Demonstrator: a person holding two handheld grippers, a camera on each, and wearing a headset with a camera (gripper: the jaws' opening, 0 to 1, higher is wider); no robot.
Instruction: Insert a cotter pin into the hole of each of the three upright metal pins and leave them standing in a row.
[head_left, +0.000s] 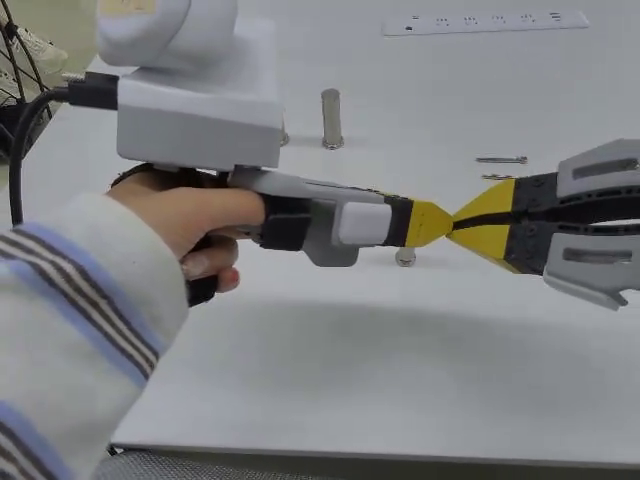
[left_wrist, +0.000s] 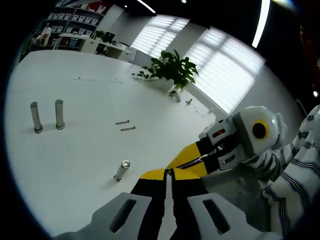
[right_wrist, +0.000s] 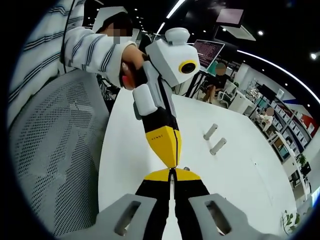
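left gripper (head_left: 443, 222): held in a hand (head_left: 195, 225) with a striped sleeve (head_left: 70, 330); it reaches in from the left of the head view and points right, level above the white surface (head_left: 330, 360).
left fingers (left_wrist: 150, 192): pressed together with only a hairline seam between them; I cannot tell whether anything thin is pinched there.
right gripper (head_left: 459, 226): comes in from the right and points left, its yellow tip meeting the left gripper's tip nose to nose.
right fingers (right_wrist: 192, 190): also pressed together; what they grip, if anything, cannot be made out.
near metal pin (left_wrist: 121, 170): stands upright on the surface just behind the two meeting tips. In the head view its base peeks out below the left gripper.
far metal pins (left_wrist: 35, 117): two of them, upright and side by side, farther back and to the left, well apart from the near one. Their holes are too small to make out.
cotter pins (left_wrist: 122, 122): two lie flat on the surface close together, on the far side of the right gripper, to the right of the far metal pins.
power strip (head_left: 485, 21): lies along the far right of the surface.
plant (left_wrist: 172, 67): stands beyond the far end of the surface, by the windows.
chair (right_wrist: 55, 150): grey mesh, at the near edge of the surface.
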